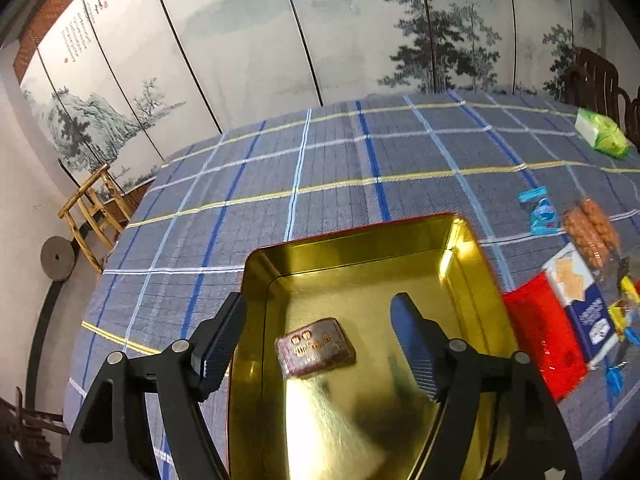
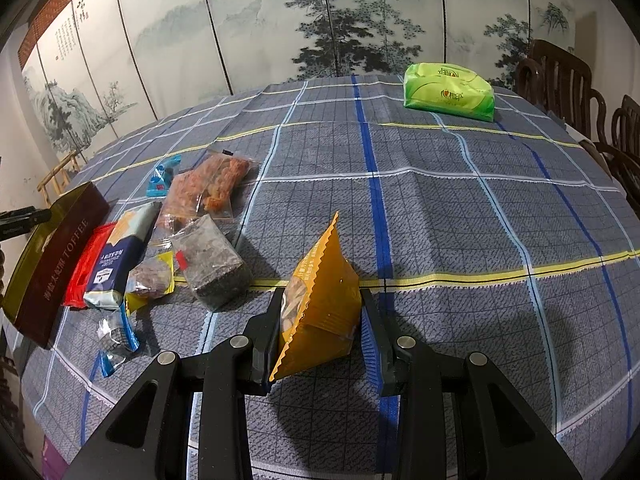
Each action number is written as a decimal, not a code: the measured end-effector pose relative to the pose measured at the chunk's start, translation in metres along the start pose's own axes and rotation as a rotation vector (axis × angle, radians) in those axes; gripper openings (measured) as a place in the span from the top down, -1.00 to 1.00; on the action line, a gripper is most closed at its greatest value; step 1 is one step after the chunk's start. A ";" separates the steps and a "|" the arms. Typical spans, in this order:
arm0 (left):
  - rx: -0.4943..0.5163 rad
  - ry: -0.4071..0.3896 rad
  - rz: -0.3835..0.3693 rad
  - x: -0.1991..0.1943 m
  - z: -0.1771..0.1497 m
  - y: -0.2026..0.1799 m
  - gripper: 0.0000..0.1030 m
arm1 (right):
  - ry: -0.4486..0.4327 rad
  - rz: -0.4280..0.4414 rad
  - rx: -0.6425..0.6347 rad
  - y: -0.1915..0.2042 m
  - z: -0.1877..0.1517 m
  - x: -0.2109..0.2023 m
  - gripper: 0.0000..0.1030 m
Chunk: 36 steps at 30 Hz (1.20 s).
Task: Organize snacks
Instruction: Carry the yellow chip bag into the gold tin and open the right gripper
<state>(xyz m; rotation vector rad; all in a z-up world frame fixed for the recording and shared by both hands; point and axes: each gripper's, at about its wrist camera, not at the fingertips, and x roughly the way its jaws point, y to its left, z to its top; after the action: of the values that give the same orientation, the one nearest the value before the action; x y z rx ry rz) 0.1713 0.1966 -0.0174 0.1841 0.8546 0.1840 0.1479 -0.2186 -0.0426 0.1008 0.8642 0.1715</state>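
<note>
The right gripper (image 2: pixel 320 320) is clamped on an orange packet (image 2: pixel 320 300), long axis upright between its 2 fingers. The gold tin (image 2: pixel 36 240) lies far to its left. The left gripper (image 1: pixel 320 340) hovers wide open directly above that tin, a dark red packet (image 1: pixel 316 347) lying loose beneath it.

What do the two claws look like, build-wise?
Both match: the left claw and right claw are matte black linkage frames with triangular cut-outs and round silver pivot pins. Fingers are flat black bars with ribbed blue pads. No cables, markings or sleeves show.
</note>
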 end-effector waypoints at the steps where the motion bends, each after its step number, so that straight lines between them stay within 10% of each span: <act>1: -0.003 -0.016 0.002 -0.008 -0.002 -0.001 -0.40 | 0.000 0.000 0.001 0.000 0.001 0.000 0.32; 16: -0.079 -0.132 -0.041 -0.085 -0.031 -0.002 -0.60 | -0.010 0.068 0.032 0.021 0.009 -0.029 0.32; 36: -0.161 -0.098 -0.038 -0.094 -0.065 0.031 -0.86 | -0.014 0.402 -0.326 0.241 0.061 -0.047 0.32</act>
<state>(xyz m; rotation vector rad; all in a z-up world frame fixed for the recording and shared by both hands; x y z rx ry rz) 0.0589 0.2103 0.0163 0.0260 0.7414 0.2051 0.1386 0.0082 0.0696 -0.0305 0.7845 0.6844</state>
